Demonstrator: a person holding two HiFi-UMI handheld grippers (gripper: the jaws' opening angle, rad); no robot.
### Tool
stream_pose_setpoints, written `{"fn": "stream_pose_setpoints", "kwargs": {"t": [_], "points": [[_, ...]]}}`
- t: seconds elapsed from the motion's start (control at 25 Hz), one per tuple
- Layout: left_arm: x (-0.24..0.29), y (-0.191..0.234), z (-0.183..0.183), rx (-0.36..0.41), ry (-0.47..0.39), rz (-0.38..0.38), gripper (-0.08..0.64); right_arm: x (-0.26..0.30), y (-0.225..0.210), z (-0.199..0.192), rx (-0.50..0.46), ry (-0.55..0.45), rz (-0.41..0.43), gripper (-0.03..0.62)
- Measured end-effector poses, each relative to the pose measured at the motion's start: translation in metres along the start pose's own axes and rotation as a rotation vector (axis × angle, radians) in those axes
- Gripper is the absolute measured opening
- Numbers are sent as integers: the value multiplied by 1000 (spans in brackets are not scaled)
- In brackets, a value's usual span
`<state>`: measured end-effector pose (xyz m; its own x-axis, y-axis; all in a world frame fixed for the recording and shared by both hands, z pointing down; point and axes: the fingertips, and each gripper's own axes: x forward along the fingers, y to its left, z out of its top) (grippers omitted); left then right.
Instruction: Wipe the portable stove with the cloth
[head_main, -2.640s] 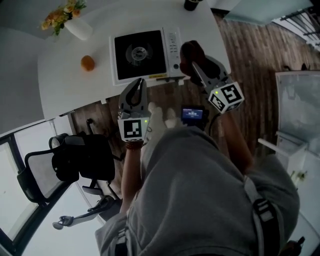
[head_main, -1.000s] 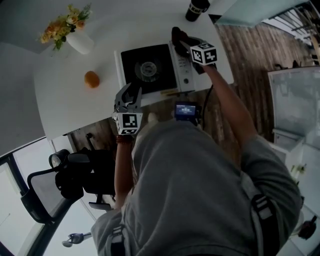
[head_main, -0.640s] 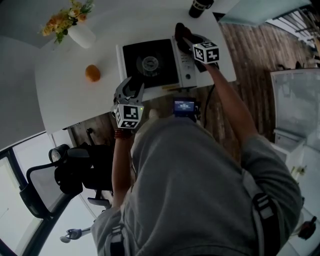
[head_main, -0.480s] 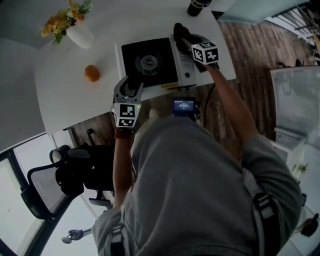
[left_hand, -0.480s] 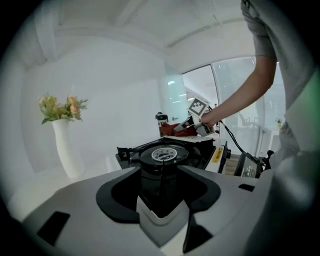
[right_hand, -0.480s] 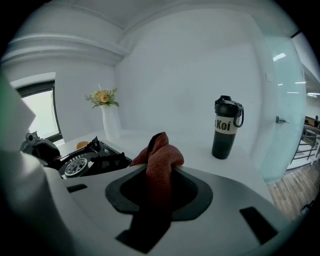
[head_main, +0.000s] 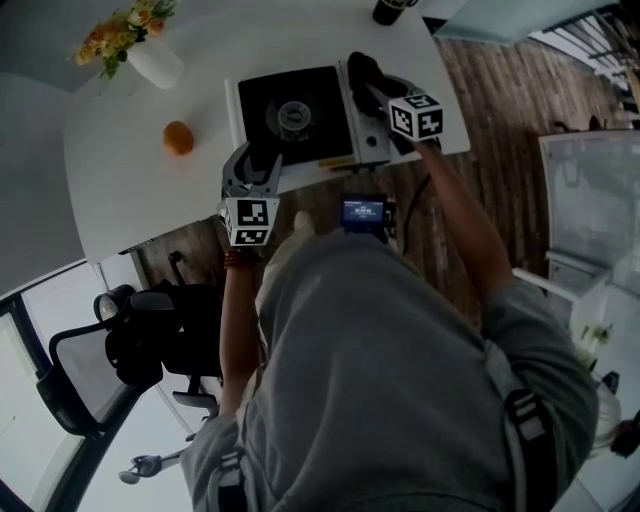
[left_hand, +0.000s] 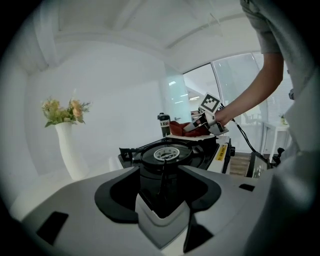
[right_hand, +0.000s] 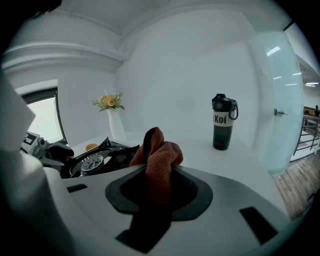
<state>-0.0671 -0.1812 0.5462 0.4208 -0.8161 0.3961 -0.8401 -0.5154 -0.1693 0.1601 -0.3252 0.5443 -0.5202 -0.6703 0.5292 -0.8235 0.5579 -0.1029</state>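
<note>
The portable stove (head_main: 290, 105) has a black top with a round burner and a white control strip on its right, and it sits on the white table (head_main: 130, 190). My right gripper (head_main: 372, 88) is over that right strip, shut on a dark red cloth (head_main: 358, 70). In the right gripper view the cloth (right_hand: 159, 147) bunches up out of the right gripper (right_hand: 157, 172), with the stove (right_hand: 92, 162) to its left. My left gripper (head_main: 253, 157) is at the stove's front left corner. Its jaws have just been opening and stand wide with nothing gripped. In the left gripper view the stove (left_hand: 170, 152) lies just past the left gripper (left_hand: 160, 171).
A white vase of flowers (head_main: 150, 55) and an orange (head_main: 178, 137) stand left of the stove. A dark bottle (right_hand: 222, 122) stands at the table's far right. A small screen device (head_main: 362, 212) hangs at the person's chest. An office chair (head_main: 140, 330) stands on the floor below left.
The right gripper carried the cloth from beside the table onto the stove's right side, then slid it a little towards the front edge. The left gripper's jaws have spread wider.
</note>
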Motion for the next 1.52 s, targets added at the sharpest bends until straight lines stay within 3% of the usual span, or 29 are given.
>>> {"fn": "stream_pose_setpoints", "kwargs": {"t": [0.28, 0.84, 1.04, 1.16, 1.32, 1.52], "points": [[1, 0, -6, 2, 28, 5, 244, -26, 19, -20, -2, 26, 34, 120], [0, 3, -6, -3, 27, 48, 244, -71, 57, -51, -92, 46, 16, 120], [1, 3, -6, -1, 25, 53, 244, -87, 68, -62, -122, 56, 30, 120], [1, 2, -4, -4, 23, 52, 244, -92, 71, -67, -89, 91, 76, 120], [2, 3, -4, -12, 38, 22, 244, -97, 64, -55, -5, 108, 160, 123], [1, 3, -6, -5, 28, 30, 244, -80, 22, -13, -109, 51, 48, 126]]}}
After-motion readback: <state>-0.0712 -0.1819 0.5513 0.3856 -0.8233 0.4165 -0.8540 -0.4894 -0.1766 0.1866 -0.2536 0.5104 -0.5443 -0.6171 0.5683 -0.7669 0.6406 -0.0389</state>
